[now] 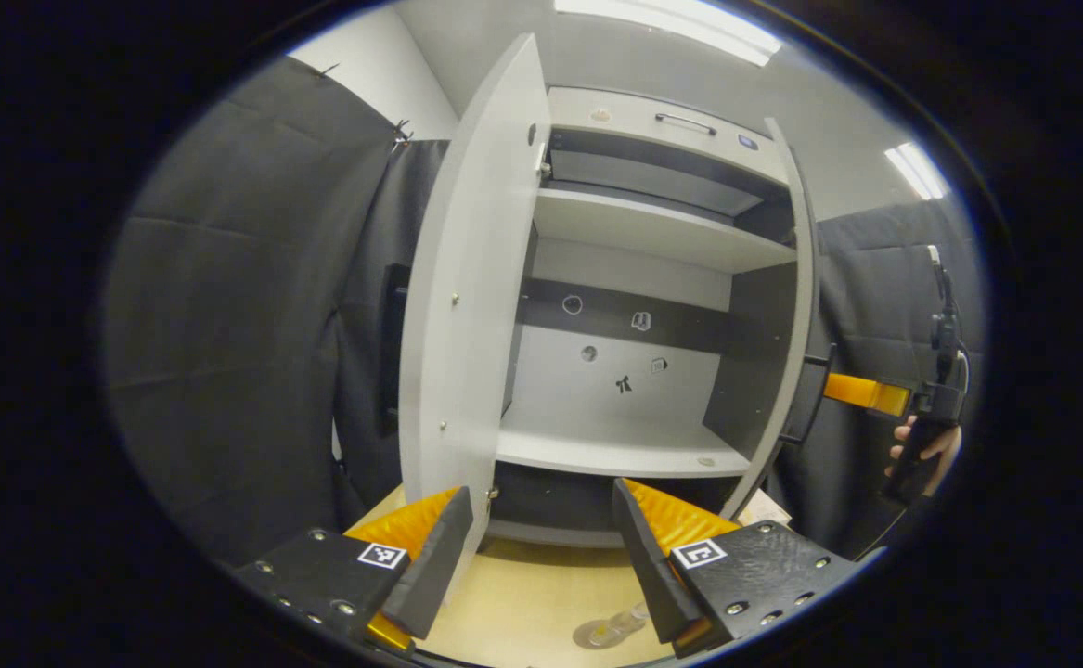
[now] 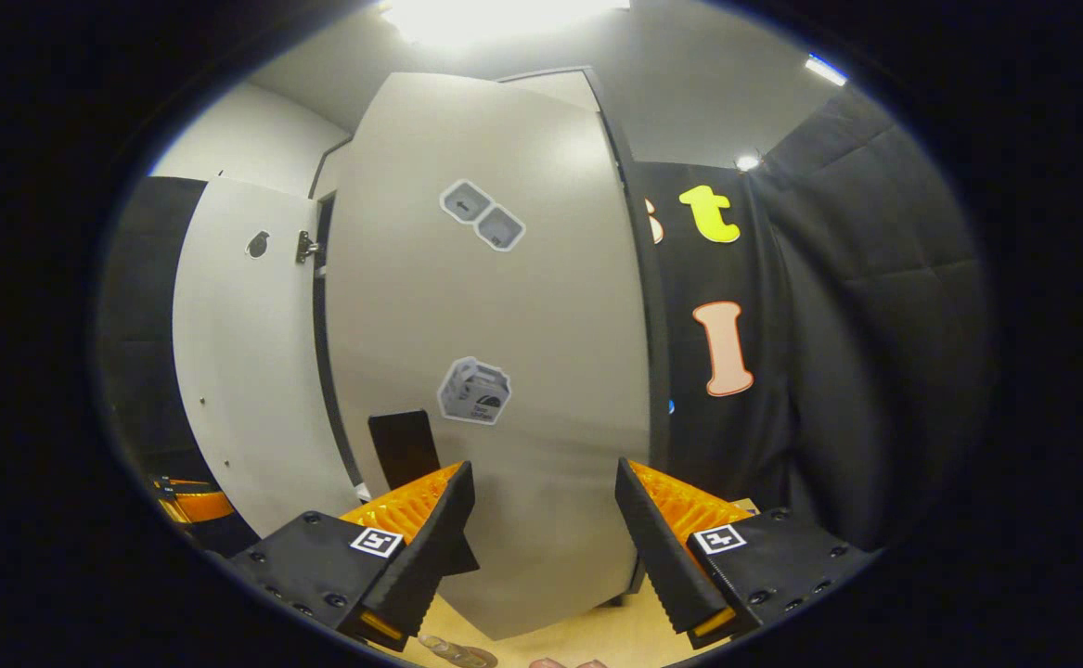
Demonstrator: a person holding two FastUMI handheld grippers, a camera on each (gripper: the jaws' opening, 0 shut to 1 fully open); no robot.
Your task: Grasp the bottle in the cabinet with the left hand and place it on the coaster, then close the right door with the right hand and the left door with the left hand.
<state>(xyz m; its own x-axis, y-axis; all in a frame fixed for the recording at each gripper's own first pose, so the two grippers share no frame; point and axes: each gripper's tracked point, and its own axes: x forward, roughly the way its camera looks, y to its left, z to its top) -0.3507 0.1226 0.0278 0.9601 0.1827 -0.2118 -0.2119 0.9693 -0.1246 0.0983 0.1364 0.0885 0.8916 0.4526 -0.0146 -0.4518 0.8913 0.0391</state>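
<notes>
The white cabinet (image 1: 634,232) stands in front of my left gripper (image 1: 541,496), which is open and holds nothing. Its shelves are bare. The left door (image 1: 471,306) swings wide open just past my left finger. I see the right door (image 1: 796,306) almost edge-on, partly swung in. Low between my fingers, a clear bottle (image 1: 613,629) sits on the wooden table (image 1: 522,594); I cannot tell what is under it. In the right gripper view my right gripper (image 2: 542,468) is open, close against the right door's outer face (image 2: 504,306). The left door (image 2: 244,371) stands at the left.
A hand (image 1: 921,455) holds the right gripper (image 1: 866,391) outside the right door. Black cloth walls (image 1: 253,325) close in both sides. The left gripper (image 2: 188,506) shows low at the left in the right gripper view, and the bottle (image 2: 453,651) at the bottom edge.
</notes>
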